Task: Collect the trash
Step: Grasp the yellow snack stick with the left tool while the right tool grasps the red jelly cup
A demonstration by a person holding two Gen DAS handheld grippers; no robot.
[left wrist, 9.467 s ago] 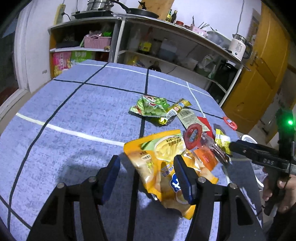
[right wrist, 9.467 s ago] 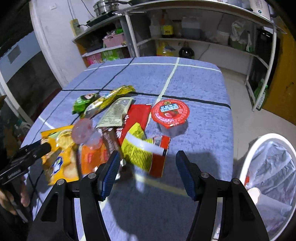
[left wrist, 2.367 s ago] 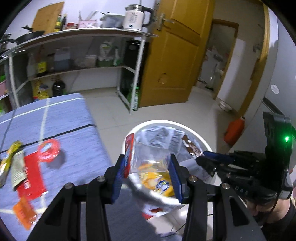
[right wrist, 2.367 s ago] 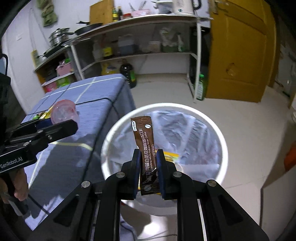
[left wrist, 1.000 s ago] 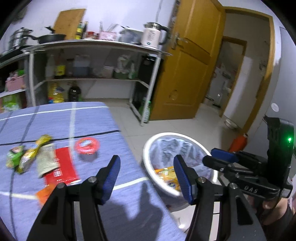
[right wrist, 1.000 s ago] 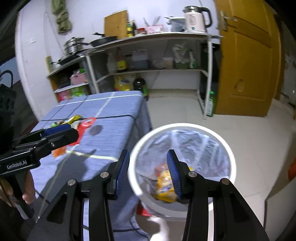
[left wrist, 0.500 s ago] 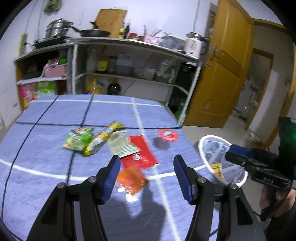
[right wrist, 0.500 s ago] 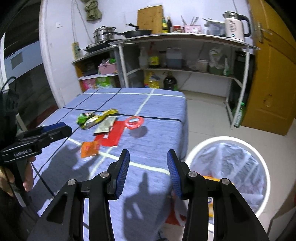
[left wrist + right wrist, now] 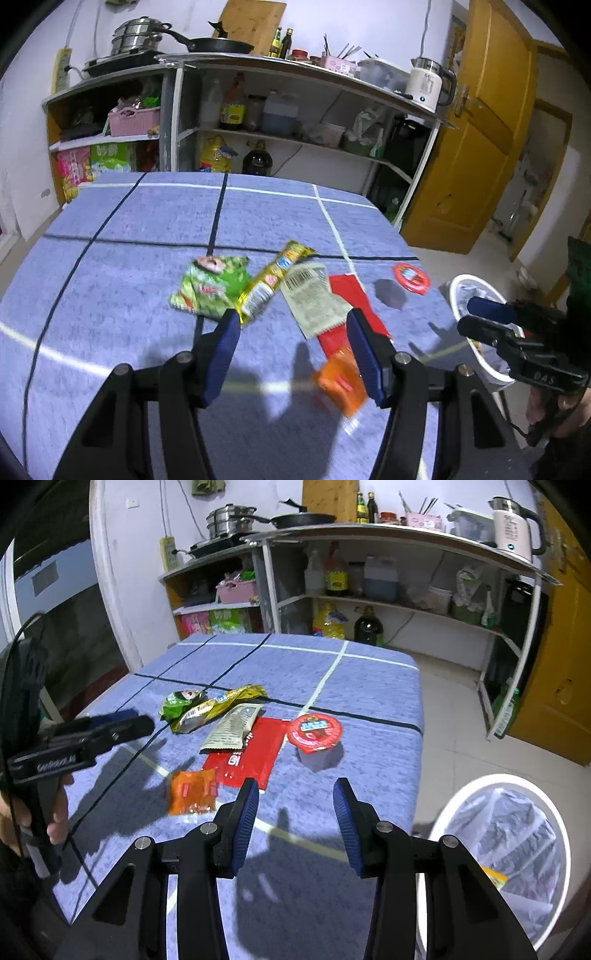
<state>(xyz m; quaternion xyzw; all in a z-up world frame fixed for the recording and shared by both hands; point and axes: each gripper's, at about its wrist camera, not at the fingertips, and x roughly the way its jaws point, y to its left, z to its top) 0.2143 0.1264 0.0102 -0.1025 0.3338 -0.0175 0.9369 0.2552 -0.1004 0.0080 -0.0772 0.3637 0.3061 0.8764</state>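
A: Orange and crinkly, that little packet is the trash nearest to us on the blue tablecloth. A red wrapper lies just beside it, with a pale one partly on top.

B: Farther off we see a yellow wrapper and a green bag. The cup with the red lid stands by itself.

A: Our left gripper is wide open and holds nothing. Our right gripper is open and empty too.

B: The white bin sits on the floor past the table edge, with some trash already inside.

A: What could go wrong?

B: The flat wrappers lie close and overlap. We think we could pinch two at once, or pinch the cloth and drag everything. The cup could tip if we bump it.
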